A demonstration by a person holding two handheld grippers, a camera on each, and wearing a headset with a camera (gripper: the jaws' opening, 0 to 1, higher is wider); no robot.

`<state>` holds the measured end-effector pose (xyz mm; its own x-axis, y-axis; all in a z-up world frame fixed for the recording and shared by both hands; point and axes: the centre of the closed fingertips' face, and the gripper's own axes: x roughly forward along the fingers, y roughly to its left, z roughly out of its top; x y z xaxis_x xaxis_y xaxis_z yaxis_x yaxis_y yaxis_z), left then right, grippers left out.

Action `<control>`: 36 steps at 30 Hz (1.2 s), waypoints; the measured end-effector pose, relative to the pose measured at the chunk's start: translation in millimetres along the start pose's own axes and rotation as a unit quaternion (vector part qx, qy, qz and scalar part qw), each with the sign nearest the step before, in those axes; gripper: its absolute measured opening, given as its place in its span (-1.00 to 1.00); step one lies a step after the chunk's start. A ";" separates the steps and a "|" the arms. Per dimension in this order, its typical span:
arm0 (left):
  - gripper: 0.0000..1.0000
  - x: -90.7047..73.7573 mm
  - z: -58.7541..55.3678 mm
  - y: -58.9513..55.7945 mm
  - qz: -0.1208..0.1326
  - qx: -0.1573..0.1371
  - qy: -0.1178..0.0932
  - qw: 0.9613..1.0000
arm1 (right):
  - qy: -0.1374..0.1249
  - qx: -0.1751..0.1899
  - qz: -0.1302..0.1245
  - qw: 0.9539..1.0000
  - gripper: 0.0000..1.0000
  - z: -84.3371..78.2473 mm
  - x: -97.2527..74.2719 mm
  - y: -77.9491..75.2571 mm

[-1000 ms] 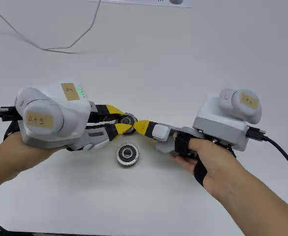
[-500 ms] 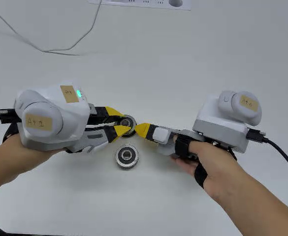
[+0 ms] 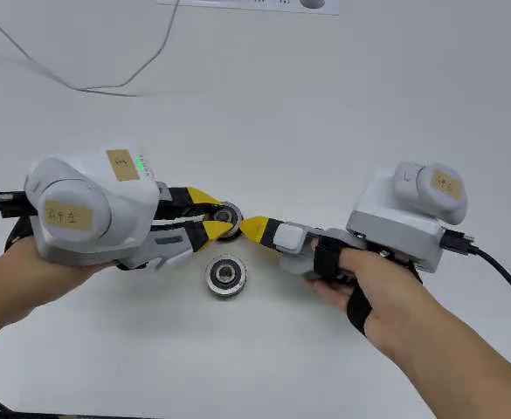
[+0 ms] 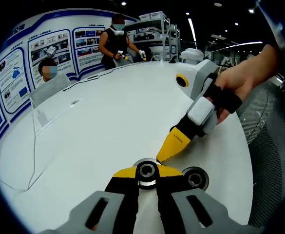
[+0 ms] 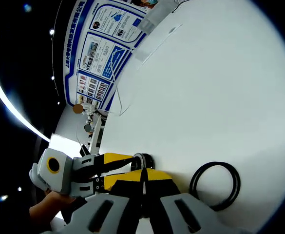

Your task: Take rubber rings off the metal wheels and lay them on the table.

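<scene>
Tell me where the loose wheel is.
The loose wheel lies flat on the table at the head view's centre, just nearer the person than the held wheel in the left gripper.

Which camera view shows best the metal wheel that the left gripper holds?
The left gripper view: the wheel faces the camera, its hub clear, between the tips of the left gripper. The head view shows the wheel small and partly covered by those tips. The right gripper view shows just its edge beside the tips.
</scene>
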<state>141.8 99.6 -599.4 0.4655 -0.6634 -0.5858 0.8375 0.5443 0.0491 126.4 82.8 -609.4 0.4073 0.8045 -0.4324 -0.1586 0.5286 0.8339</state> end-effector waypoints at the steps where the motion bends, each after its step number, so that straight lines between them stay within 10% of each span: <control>1: -0.75 -0.1 -0.1 -0.1 0.000 0.000 0.000 1.000 | 0.000 0.007 0.003 1.000 -0.95 -0.9 -0.3 -0.1; 4: -0.75 -0.3 -0.2 -0.2 0.000 0.000 0.000 1.000 | -0.008 0.050 0.033 0.998 -0.85 2.4 1.2 6.1; 7: -0.75 -0.5 -0.3 -0.3 0.000 0.000 0.000 1.000 | 0.009 -0.001 0.016 1.000 -0.85 -0.2 3.5 -0.6; 36: -0.74 0.0 0.1 -0.5 -0.005 0.006 -0.002 1.000 | -0.016 -0.029 0.072 0.997 -0.21 8.1 3.3 24.2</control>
<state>141.4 99.3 -599.4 0.4586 -0.6709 -0.5828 0.8451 0.5320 0.0525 131.2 96.2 -587.8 0.4053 0.8642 -0.2980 -0.2693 0.4244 0.8645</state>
